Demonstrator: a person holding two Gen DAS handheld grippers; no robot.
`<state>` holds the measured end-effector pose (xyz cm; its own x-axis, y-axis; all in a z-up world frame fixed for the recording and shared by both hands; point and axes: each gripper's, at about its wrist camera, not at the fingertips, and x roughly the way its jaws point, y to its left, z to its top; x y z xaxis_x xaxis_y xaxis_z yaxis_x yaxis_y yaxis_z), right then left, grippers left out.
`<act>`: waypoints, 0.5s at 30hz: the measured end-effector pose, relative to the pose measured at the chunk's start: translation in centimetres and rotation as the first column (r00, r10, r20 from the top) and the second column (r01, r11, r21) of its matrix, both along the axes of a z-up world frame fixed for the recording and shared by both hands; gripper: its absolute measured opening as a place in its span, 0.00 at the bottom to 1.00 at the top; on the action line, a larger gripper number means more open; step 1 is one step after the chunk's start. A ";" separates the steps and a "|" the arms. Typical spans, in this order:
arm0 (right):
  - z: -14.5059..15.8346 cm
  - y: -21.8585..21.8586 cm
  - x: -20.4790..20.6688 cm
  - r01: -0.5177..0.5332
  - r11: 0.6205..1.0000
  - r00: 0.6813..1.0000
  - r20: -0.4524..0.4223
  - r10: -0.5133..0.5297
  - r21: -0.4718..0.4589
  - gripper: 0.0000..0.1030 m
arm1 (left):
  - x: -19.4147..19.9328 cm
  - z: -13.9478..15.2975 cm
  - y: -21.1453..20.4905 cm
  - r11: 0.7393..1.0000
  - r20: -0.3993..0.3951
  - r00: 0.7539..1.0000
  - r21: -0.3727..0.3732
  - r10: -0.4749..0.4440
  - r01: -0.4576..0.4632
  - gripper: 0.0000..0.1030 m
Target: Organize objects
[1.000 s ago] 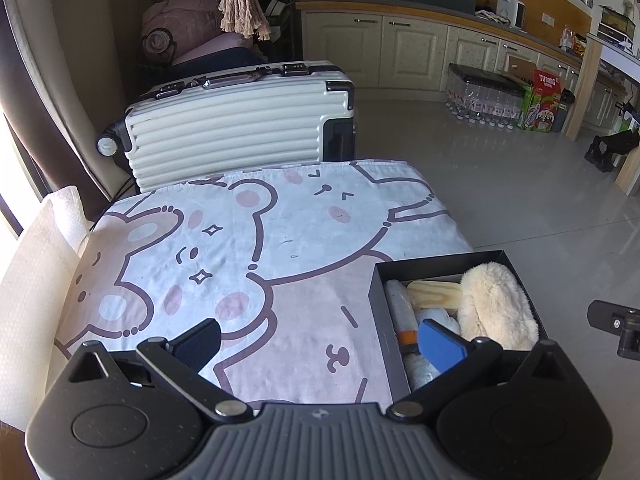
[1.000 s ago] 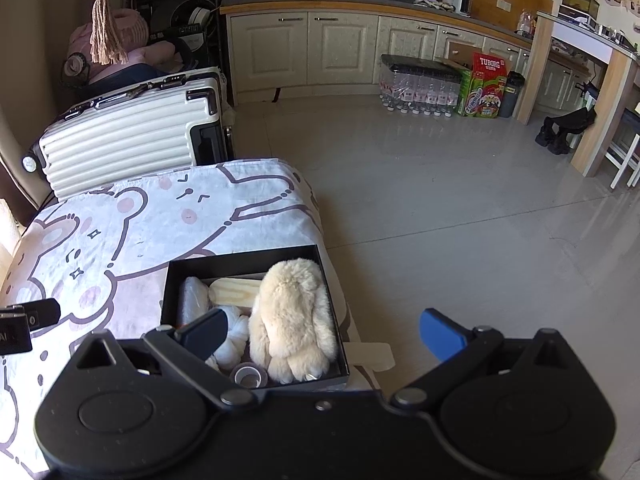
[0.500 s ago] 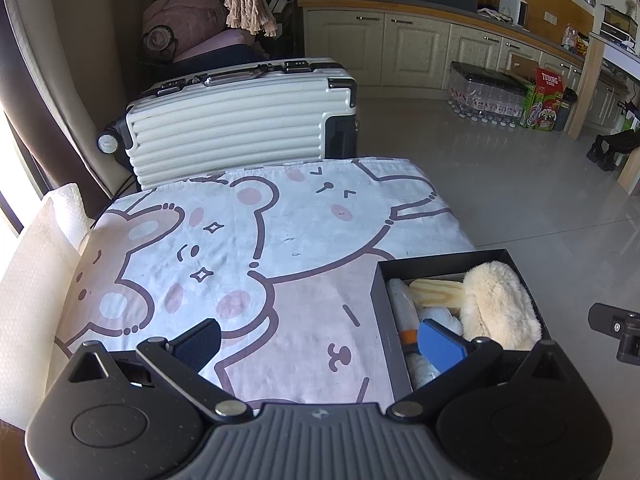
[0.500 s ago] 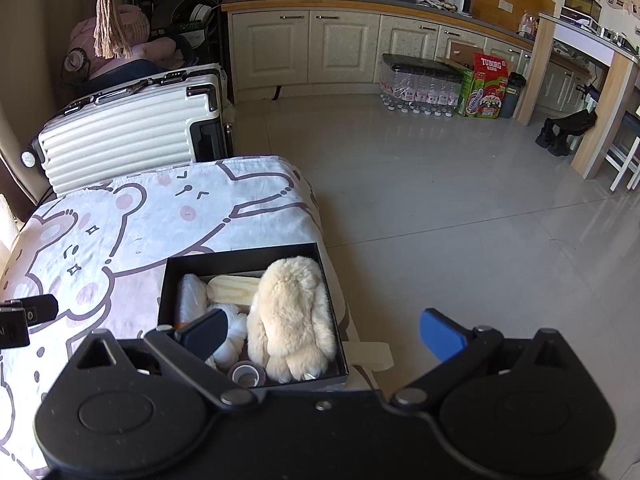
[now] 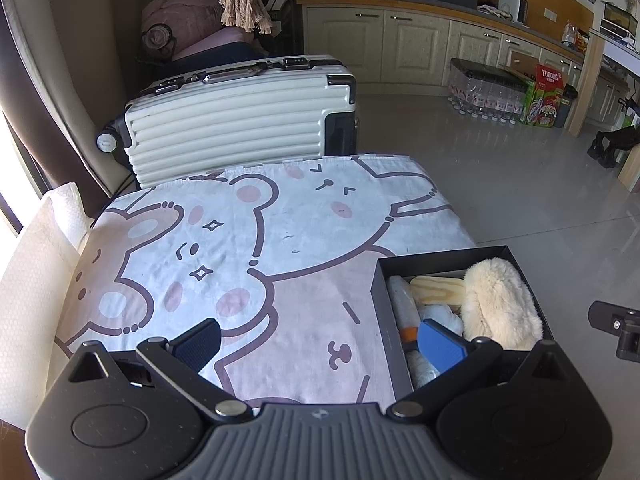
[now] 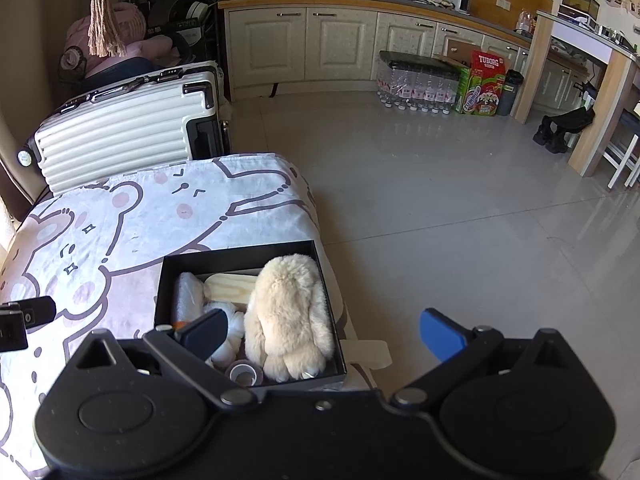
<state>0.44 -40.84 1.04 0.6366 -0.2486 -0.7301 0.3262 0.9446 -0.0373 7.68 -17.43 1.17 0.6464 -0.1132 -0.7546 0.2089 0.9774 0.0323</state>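
Note:
A black open box [image 6: 240, 256] sits at the right front corner of the table with the bear-print cloth [image 5: 248, 240]. In it lie a cream plush rabbit [image 6: 288, 312], a wooden block [image 6: 230, 290], a wrapped bottle with an orange band [image 6: 186, 300], white fluffy items [image 6: 234, 320] and a tape roll [image 6: 244, 374]. The box [image 5: 384, 320] also shows in the left wrist view with the plush [image 5: 496, 308]. My left gripper [image 5: 320, 340] is open and empty above the cloth, left of the box. My right gripper [image 6: 324, 330] is open and empty above the box's near right edge.
A white ribbed suitcase [image 5: 236, 124] stands behind the table. A paper towel [image 5: 36, 280] lies at the table's left edge. Grey tiled floor [image 6: 460, 208] lies to the right, with cabinets, bottled water packs [image 6: 416, 84] and a Tuborg carton [image 6: 482, 84] at the back.
Both views have shifted slightly, as both grippers drift a little. The box contents have not moved and both grippers stay open.

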 end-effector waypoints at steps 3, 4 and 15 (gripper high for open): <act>0.0 0.0 0.0 0.000 1.000 1.000 0.000 0.000 0.001 1.00 | 0.0 -0.2 0.0 1.000 -0.003 1.000 0.002 0.001 -0.001 1.00; 0.0 0.0 0.0 0.000 1.000 1.000 0.000 0.000 0.001 1.00 | 0.0 -0.2 -0.1 1.000 -0.003 1.000 0.003 0.001 -0.001 1.00; -0.1 0.0 0.0 -0.003 1.000 1.000 -0.003 0.003 0.000 1.00 | 0.1 -0.2 -0.1 1.000 -0.005 1.000 0.005 -0.003 0.003 1.00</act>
